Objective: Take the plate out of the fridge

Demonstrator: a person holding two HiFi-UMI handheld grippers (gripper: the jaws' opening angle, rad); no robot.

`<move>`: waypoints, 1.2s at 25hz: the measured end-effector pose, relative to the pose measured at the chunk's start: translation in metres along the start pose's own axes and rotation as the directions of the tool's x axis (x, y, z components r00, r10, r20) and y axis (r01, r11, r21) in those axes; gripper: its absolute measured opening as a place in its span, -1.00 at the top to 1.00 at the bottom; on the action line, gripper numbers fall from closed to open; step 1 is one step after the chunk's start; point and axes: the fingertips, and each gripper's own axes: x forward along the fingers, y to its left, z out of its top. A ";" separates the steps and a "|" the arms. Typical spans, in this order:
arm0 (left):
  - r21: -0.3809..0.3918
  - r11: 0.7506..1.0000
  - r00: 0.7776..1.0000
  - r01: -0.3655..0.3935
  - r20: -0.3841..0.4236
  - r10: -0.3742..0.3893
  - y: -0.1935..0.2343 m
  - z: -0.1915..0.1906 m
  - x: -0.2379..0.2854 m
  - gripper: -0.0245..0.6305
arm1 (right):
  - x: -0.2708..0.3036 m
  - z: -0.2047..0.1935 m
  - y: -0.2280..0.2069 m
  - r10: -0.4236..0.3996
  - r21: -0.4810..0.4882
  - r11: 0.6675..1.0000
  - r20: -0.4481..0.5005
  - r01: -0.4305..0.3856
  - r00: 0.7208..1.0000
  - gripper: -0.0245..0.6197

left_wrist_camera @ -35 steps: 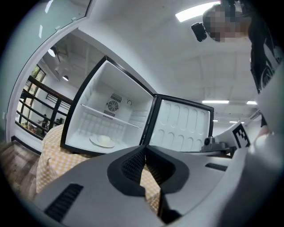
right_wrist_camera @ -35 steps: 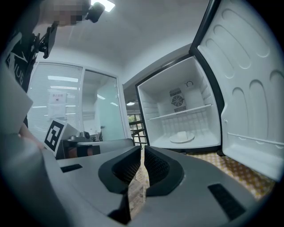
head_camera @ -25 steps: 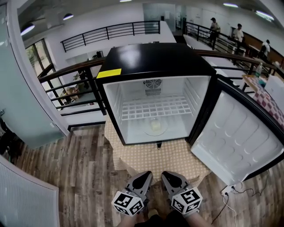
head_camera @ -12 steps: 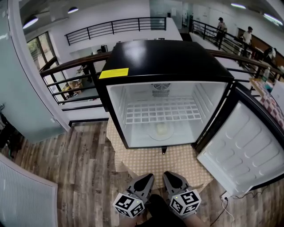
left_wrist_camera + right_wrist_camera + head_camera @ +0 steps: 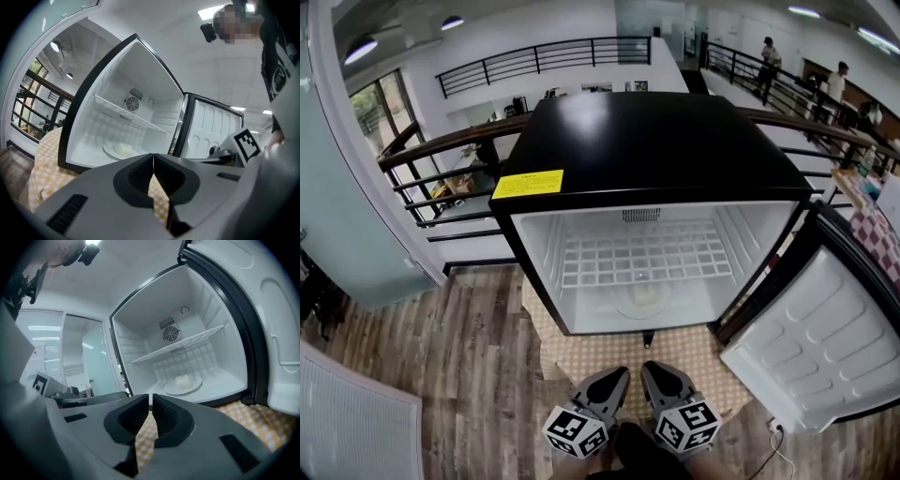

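Fridge [image 5: 656, 141] is wide open, door [image 5: 820, 337] swung out at the right of the frame. Inside there's just a wire shelf [image 5: 642, 253], and under it, on the fridge's floor, the plate [image 5: 622, 302] with a pale lump [image 5: 645, 296] on it. The fridge sits on a yellow checked cloth [image 5: 581, 352] over wood flooring [image 5: 441, 375], with railings [image 5: 534, 61] behind. At bottom centre, the left claw [image 5: 617, 375] and right claw [image 5: 649, 369] are both closed and empty, well short of the plate straight above them.
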 end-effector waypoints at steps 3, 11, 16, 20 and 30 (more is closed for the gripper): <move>0.002 1.000 1.000 0.006 -0.012 -0.006 0.005 -0.001 0.010 0.90 | 0.010 0.003 -0.007 -0.009 0.012 1.000 0.002 0.009 1.000 0.79; 0.010 1.000 0.999 0.009 -0.033 -0.009 0.026 0.005 0.031 0.90 | 0.044 0.006 -0.024 -0.015 -0.052 0.999 -0.043 0.012 0.999 0.79; 0.016 1.000 0.999 -0.002 -0.050 0.003 0.043 0.003 0.040 0.90 | 0.065 0.007 -0.035 -0.013 -0.112 0.994 -0.086 0.003 0.996 0.79; 0.011 1.000 0.998 0.000 -0.062 0.000 0.048 -0.001 0.048 0.90 | 0.073 0.007 -0.049 -0.036 -0.141 0.990 -0.099 0.022 0.994 0.79; 0.019 1.000 0.997 -0.016 -0.077 0.017 0.067 0.003 0.064 0.90 | 0.101 0.014 -0.074 -0.073 -0.208 0.977 -0.132 0.044 0.989 0.57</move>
